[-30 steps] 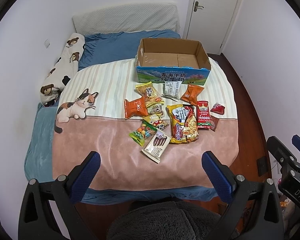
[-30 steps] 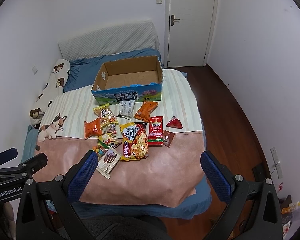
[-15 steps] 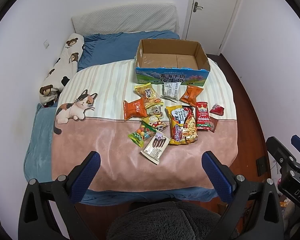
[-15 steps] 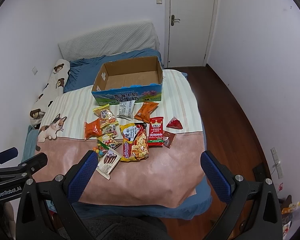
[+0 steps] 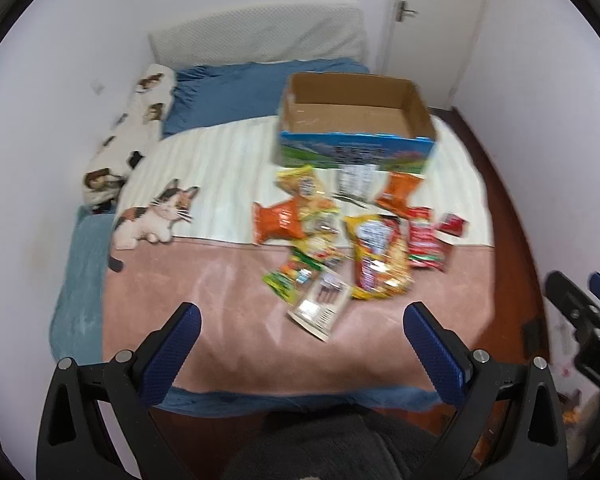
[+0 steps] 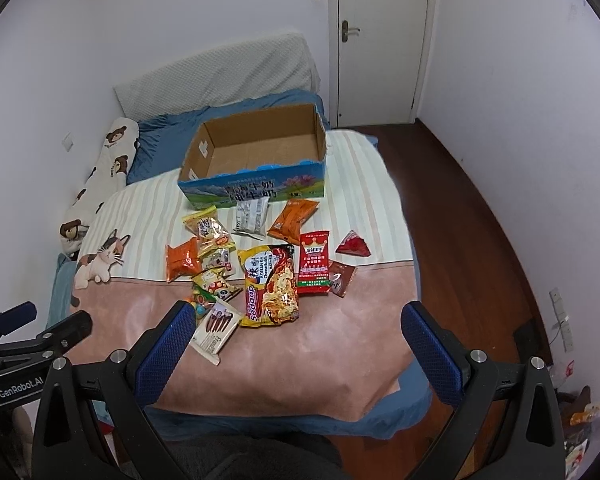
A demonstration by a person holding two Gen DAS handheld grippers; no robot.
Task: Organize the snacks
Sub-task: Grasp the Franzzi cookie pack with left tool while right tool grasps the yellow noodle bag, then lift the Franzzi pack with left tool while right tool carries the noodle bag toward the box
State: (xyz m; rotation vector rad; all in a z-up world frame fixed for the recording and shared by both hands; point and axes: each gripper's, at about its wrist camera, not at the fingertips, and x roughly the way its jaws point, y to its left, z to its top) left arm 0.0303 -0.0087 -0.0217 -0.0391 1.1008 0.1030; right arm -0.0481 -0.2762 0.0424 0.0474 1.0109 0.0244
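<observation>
- The left tool, black-framed with blue ribbed pads, stands wide apart with nothing between its fingers; it hangs above the near edge of the bed and touches no packet.
- The right tool, of the same make, is likewise spread wide and empty, and it too hangs over the near edge of the bed, well short of the snacks.
- Nearest on the pink-and-striped blanket lies a white flat packet printed with dark chocolate sticks, just beside a large yellow noodle bag.
- Past these, a loose cluster: a small green candy packet, an orange crinkled pouch, a yellow sweet bag, a tall red sachet, a small brown sachet and a red triangular packet.
- Closer to the box lie a silver-grey packet and a second orange pouch.
- Farthest stands the open cardboard box with a blue-and-green printed front, upright on the striped part of the blanket; its brown floor shows bare.
- Judged from this, the sorting has not begun: every snack is outside the box and all of them are left to move.
- The left view is blurred, so finer print there cannot be read.
</observation>
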